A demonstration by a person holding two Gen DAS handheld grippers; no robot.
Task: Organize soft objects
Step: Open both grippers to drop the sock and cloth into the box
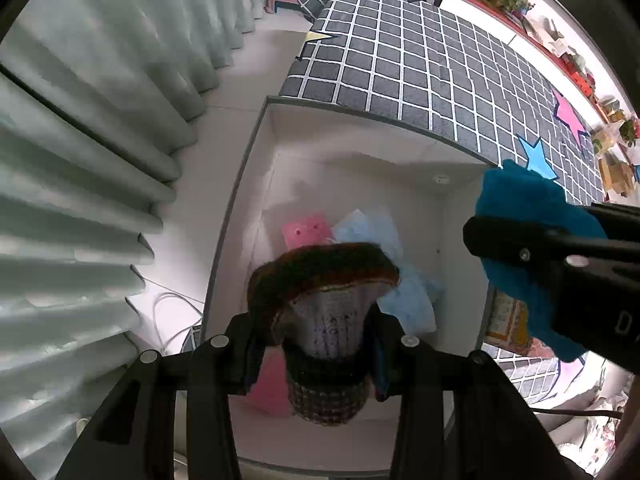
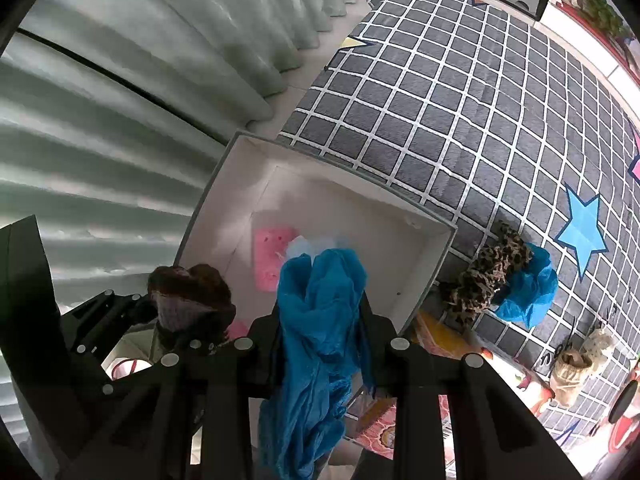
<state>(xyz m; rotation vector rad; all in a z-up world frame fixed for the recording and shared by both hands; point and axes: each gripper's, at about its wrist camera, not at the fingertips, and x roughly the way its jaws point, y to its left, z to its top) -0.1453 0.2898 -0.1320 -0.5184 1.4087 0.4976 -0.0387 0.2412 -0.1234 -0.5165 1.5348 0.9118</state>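
My left gripper (image 1: 320, 344) is shut on a brown and grey knitted hat (image 1: 324, 280) and holds it above the open white box (image 1: 256, 152). It also shows in the right wrist view (image 2: 188, 300). My right gripper (image 2: 320, 320) is shut on a blue scarf (image 2: 316, 320), held over the box's near edge; in the left wrist view the blue scarf (image 1: 524, 216) hangs at the right. Inside the box lie a pink cloth (image 1: 304, 232) and a light blue cloth (image 1: 376, 232).
A leopard-print cloth (image 2: 488, 276) and another blue cloth (image 2: 532, 288) lie on the grey checked mat (image 2: 460, 100) right of the box. Pale curtains (image 1: 80, 160) hang at the left. Picture books (image 2: 436, 344) and small bags (image 2: 572, 372) lie at the right.
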